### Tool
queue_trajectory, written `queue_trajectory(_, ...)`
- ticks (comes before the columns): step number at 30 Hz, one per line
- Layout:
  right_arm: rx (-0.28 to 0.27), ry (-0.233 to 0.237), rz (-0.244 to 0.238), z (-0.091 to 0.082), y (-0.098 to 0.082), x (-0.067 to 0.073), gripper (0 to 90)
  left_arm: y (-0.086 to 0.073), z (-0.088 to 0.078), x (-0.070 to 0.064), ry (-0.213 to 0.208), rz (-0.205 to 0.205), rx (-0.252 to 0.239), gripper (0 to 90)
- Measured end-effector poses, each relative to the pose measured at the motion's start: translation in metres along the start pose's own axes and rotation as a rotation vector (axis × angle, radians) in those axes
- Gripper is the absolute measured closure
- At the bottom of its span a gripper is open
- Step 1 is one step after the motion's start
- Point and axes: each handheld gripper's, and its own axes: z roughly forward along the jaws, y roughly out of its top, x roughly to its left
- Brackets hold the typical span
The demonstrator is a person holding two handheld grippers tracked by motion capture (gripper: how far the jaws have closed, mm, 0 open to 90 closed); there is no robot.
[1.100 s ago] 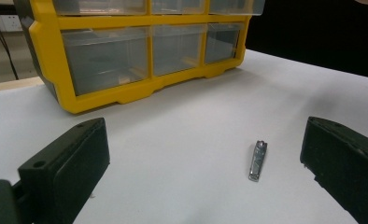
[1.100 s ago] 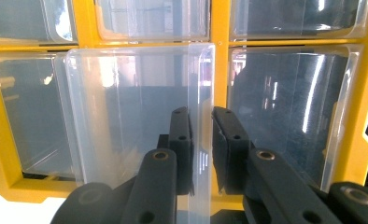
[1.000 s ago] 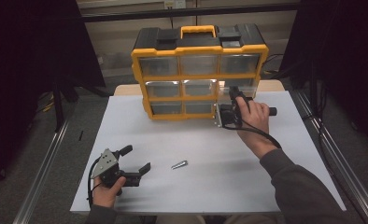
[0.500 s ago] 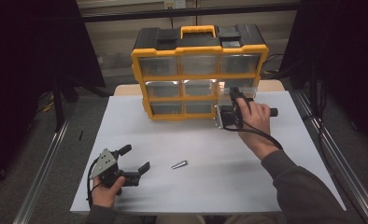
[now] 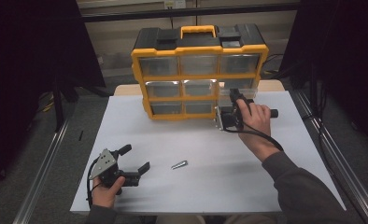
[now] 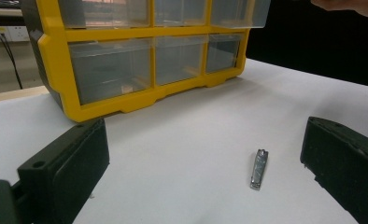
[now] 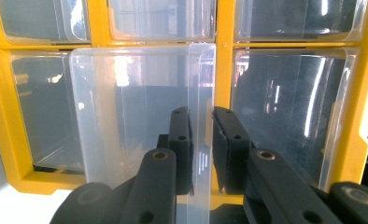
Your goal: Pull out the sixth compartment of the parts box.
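Observation:
A yellow organiser [image 5: 200, 76] with clear drawers stands at the back of the white table. Its middle-row right drawer [image 5: 238, 86] is pulled partly out. My right gripper [image 5: 229, 106] is shut on that drawer; in the right gripper view the jaws [image 7: 201, 140] pinch the drawer's clear wall [image 7: 140, 107] from both sides. A small metal clipper-like piece [image 5: 179, 164] lies flat on the table. My left gripper [image 5: 136, 157] rests at the front left, open wide, with the metal piece [image 6: 258, 168] a little ahead of it between the jaws' lines and untouched.
White sheet [image 5: 196, 140] covers the table, with bare wood at the back edge. Metal rails run along both sides of the table. Dark curtains hang left and right. The organiser's other drawers [image 6: 112, 67] sit closed in the frame.

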Motion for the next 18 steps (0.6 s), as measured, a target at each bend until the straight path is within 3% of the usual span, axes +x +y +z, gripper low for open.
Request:
queue_trajectory(1, 0.000, 0.001, -0.003, -0.0002, -0.0002, -0.0001, 78.7, -0.0001, 0.0005, -0.0007, 0.001, -0.011, -0.007, 1.2)
queue_trajectory(2, 0.000, 0.002, -0.004, -0.0006, -0.0005, -0.0004, 78.6, 0.0001, -0.0006, 0.0010, -0.002, 0.016, 0.012, 1.2)
queue_trajectory(4, -0.002, 0.001, 0.003, -0.0007, -0.0006, 0.0003, 78.7, 0.0002, -0.0010, 0.0013, -0.002, 0.022, 0.018, 1.2)
queue_trajectory(14, -0.004, 0.002, 0.001, -0.0036, -0.0003, 0.0012, 78.5, 0.0002, 0.0000, 0.0005, -0.005, 0.018, 0.015, 1.2)
queue_trajectory(18, -0.012, 0.007, -0.004, -0.0050, -0.0002, 0.0009, 78.3, 0.0003, -0.0004, 0.0016, -0.012, 0.037, 0.026, 1.2)
